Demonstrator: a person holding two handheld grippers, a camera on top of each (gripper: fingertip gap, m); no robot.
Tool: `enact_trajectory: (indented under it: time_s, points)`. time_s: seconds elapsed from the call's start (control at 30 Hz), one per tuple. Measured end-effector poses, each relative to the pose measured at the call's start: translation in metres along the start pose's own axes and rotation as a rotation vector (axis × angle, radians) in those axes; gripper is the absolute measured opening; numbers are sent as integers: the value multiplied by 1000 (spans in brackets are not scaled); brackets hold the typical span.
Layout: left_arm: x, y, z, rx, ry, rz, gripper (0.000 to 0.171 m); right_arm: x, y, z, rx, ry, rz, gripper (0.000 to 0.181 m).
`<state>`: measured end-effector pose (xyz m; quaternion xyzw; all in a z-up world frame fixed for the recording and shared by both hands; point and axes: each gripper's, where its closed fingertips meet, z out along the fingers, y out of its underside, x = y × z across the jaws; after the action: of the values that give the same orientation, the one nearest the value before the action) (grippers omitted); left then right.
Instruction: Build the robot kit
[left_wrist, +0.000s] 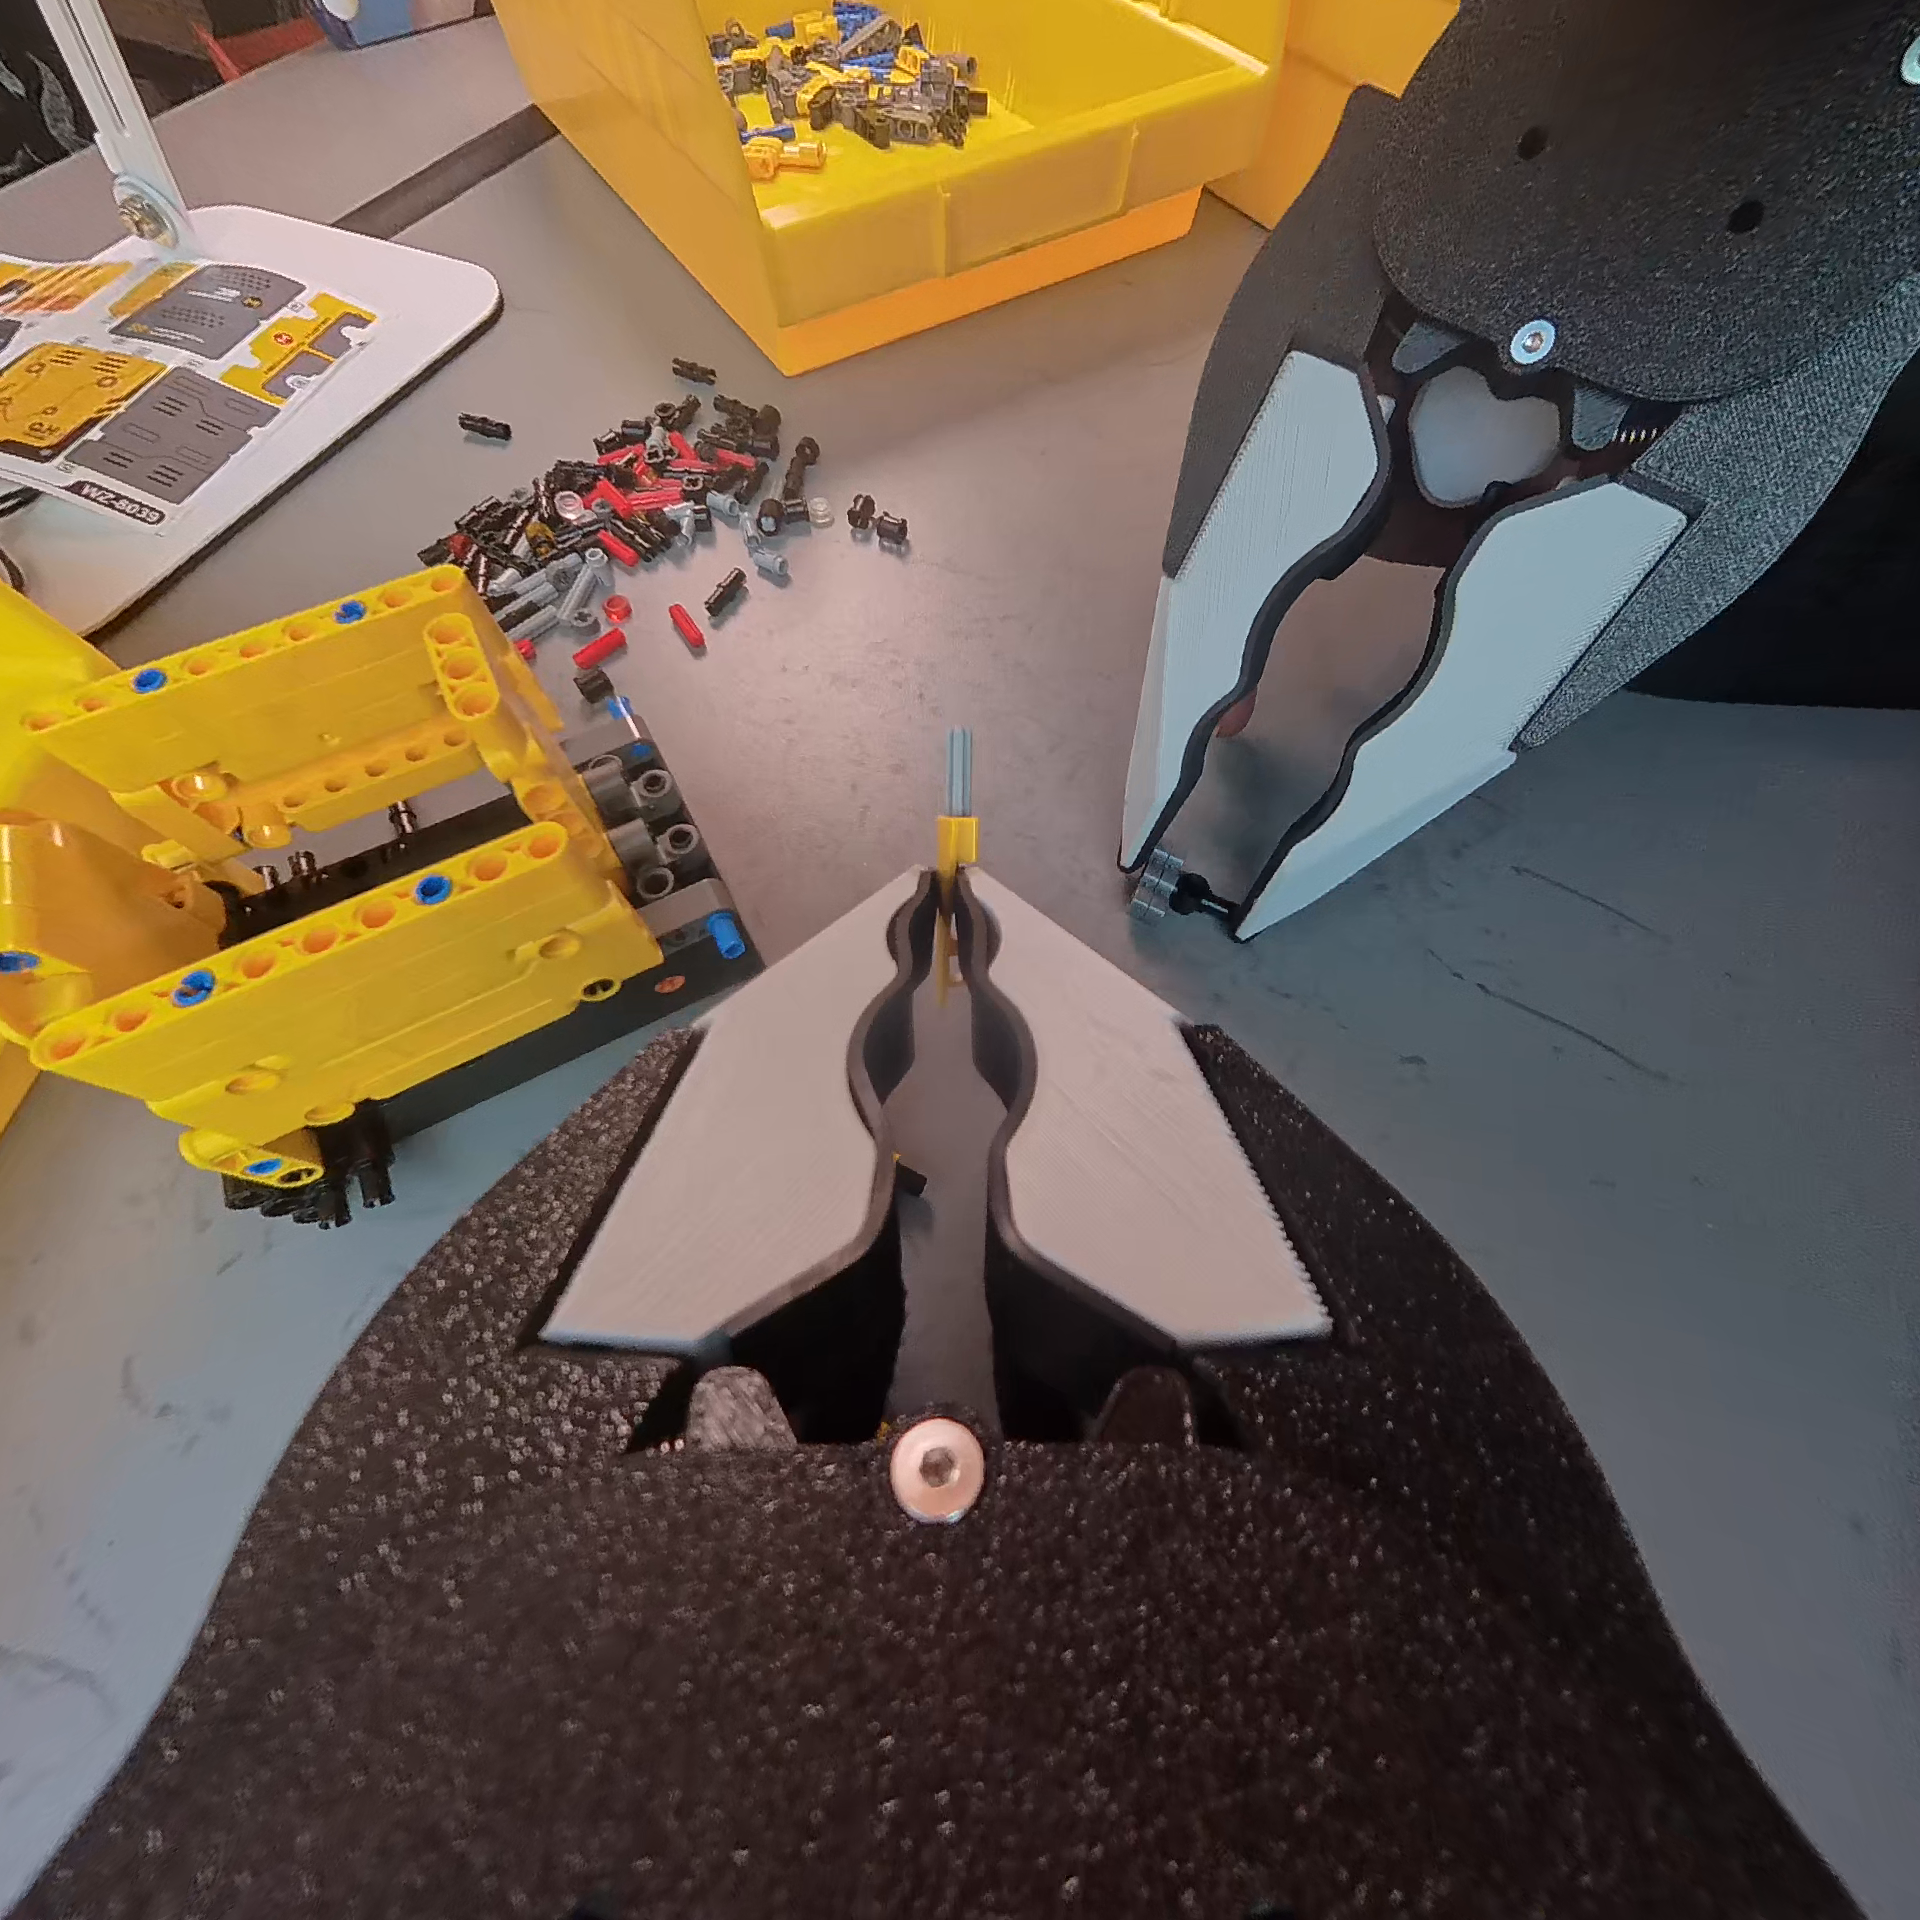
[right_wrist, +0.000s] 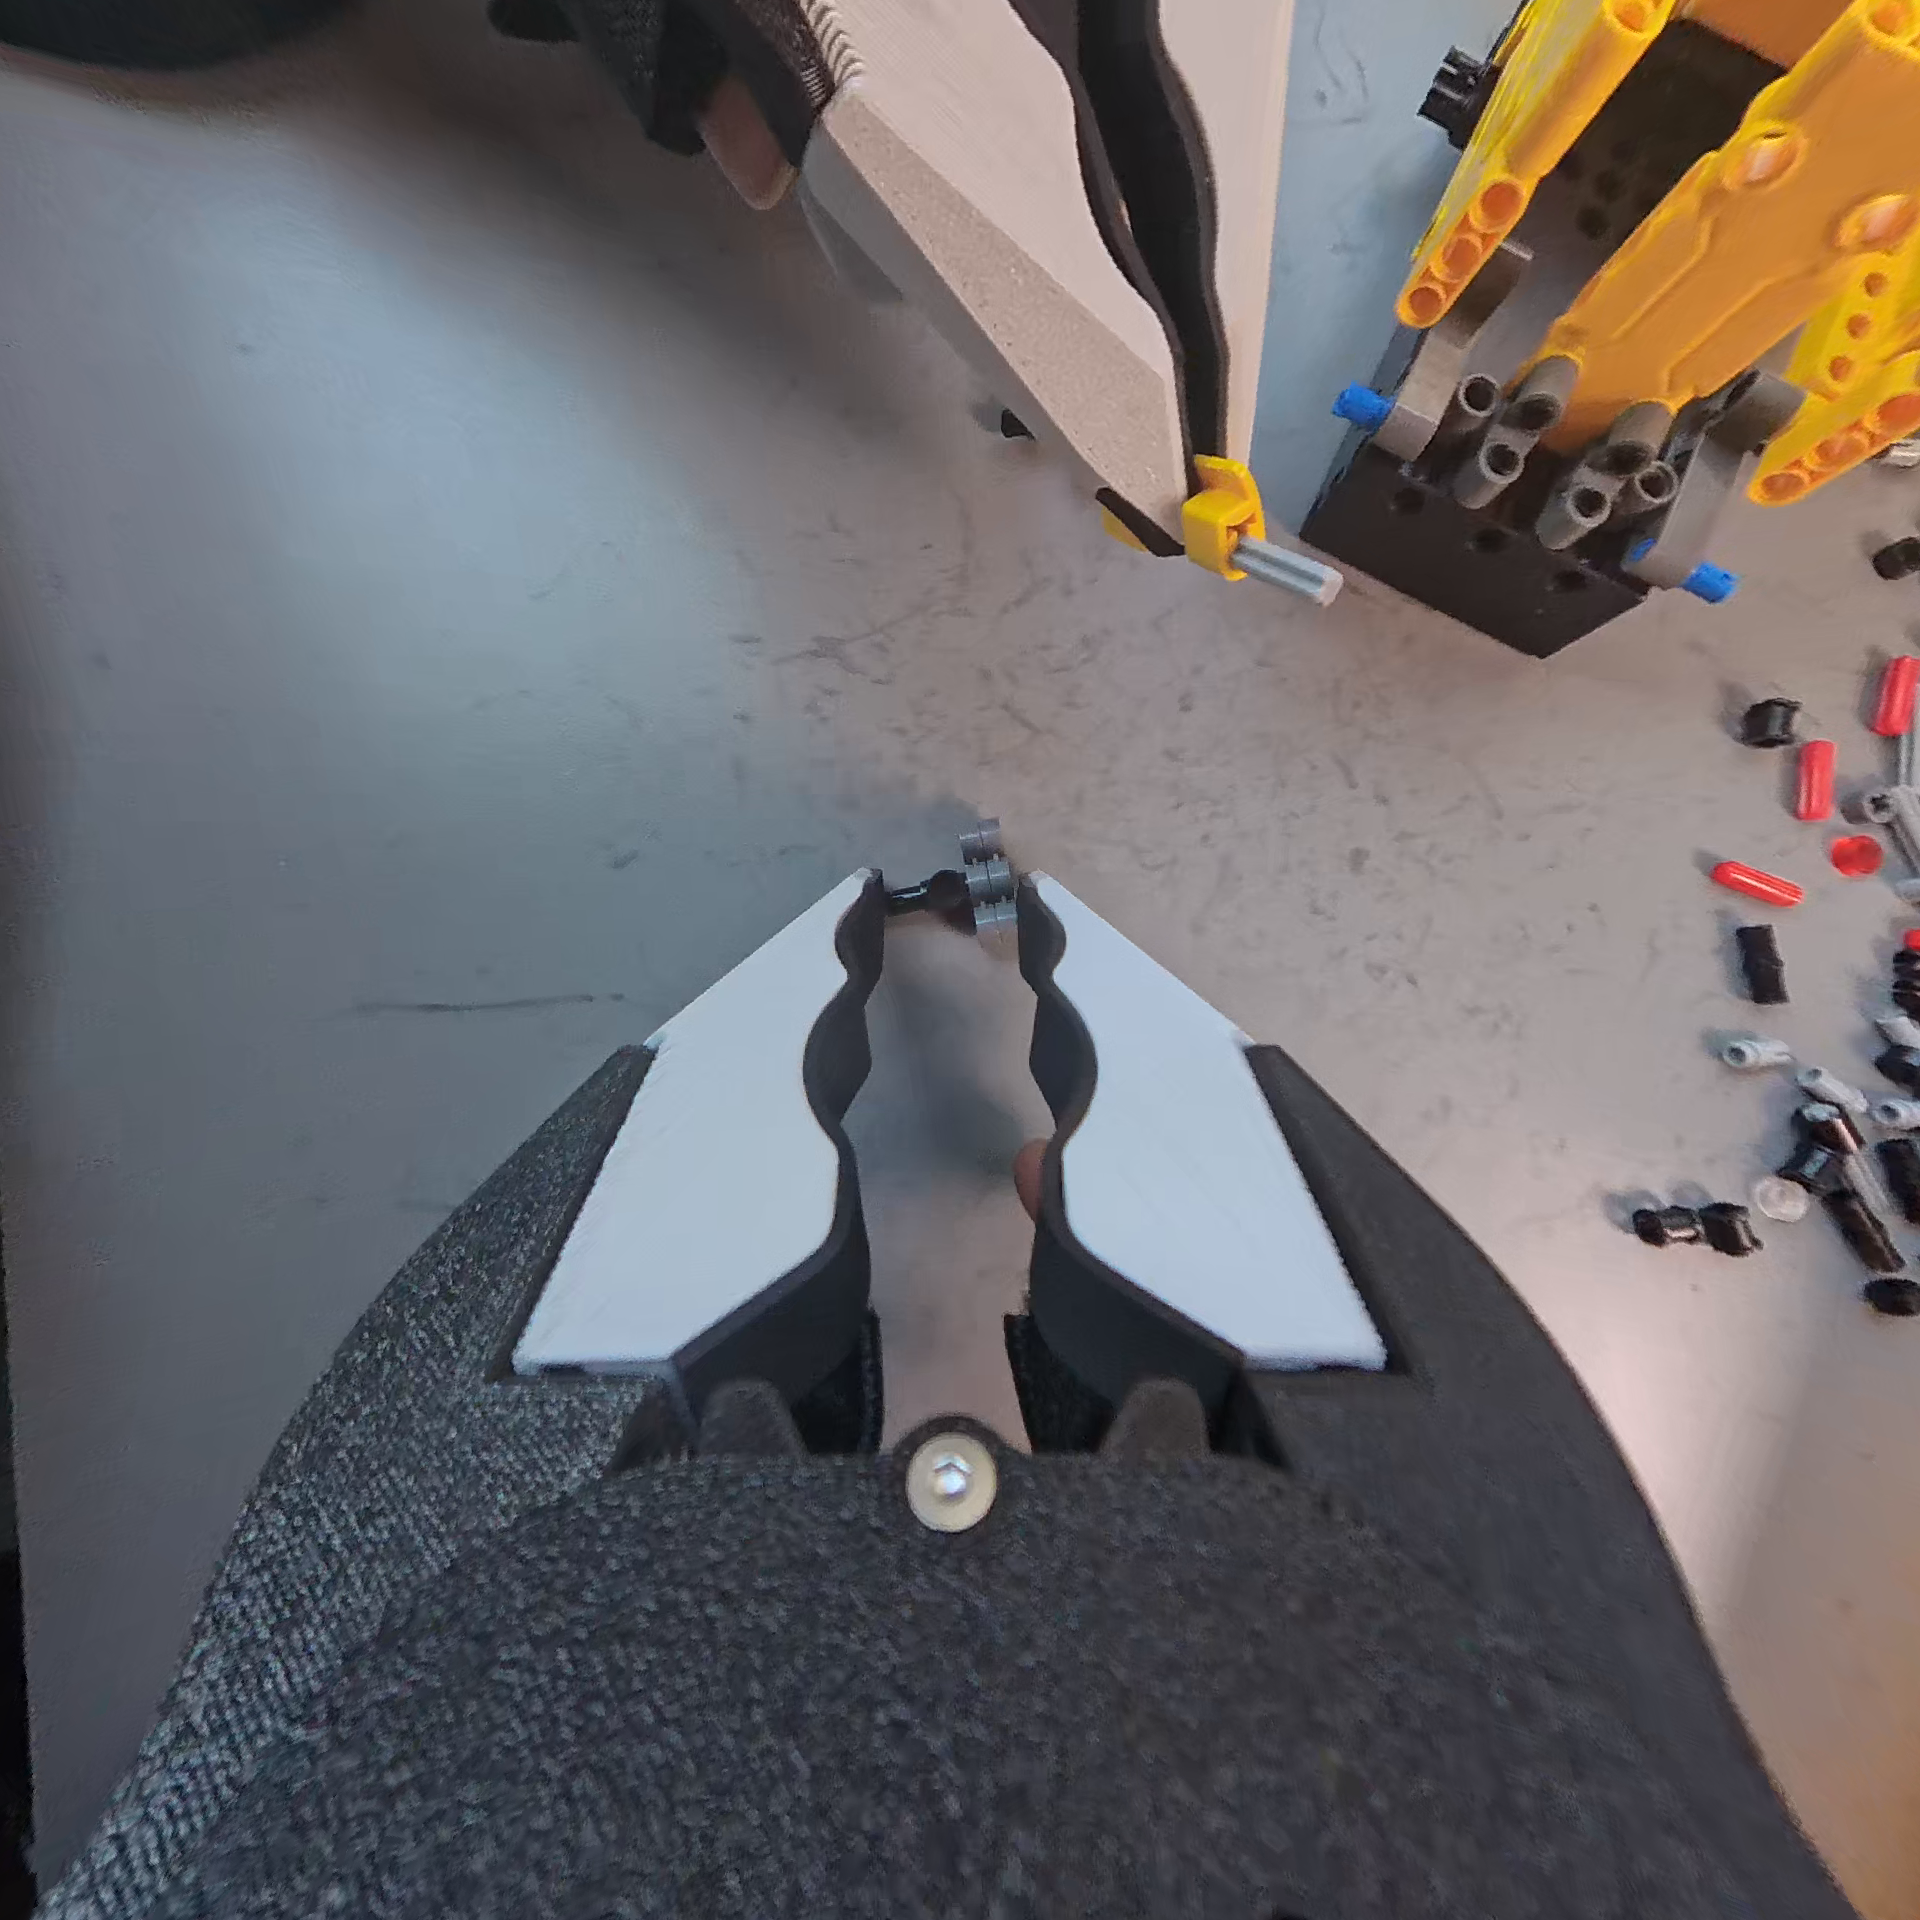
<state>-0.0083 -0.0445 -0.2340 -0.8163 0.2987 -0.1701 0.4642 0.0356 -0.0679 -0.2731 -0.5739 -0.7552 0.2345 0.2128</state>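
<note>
Between ridged hand-held gripper (left_wrist: 943, 883) tips, yellow connector (left_wrist: 956, 840), seemingly plastic.

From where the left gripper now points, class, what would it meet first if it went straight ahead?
Probably bare table. The left gripper, shut on a yellow connector with a grey axle, points between the loose pins and the right gripper. Farther on stands the yellow bin; depth is unclear.

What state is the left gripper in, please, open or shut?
Shut. The left gripper has its fingertips pinched on a small yellow connector with a grey axle sticking out past them.
</note>
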Motion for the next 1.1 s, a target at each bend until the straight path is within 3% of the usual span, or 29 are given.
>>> enact_trajectory:
  time_s: [0.23, 0.4, 0.5, 0.8, 0.87, 0.97, 1.1]
  points:
    - [2, 1, 1, -9, -1, 20, 2, 1, -6, -6, 72, -50, 47, 31]
    - [3, -3, -1, 11, -2, 27, 2, 33, -45, -24, 347, 2, 201, 21]
    - [4, -5, -1, 21, -10, 52, 2, 42, -58, -33, 467, -49, 324, 16]
    - [9, -5, 0, 20, -36, 153, 3, 33, -57, -28, 470, -105, 301, 3]
    - [17, -8, -1, 44, 24, 124, 6, 29, -57, -32, 484, -120, 240, 3]
    - [45, -13, -7, 76, 277, -10, 31, 12, -57, -47, 524, -169, 57, 3]
    - [71, -25, -23, 145, 529, -122, 34, -16, -61, -71, 589, -312, -46, 3]
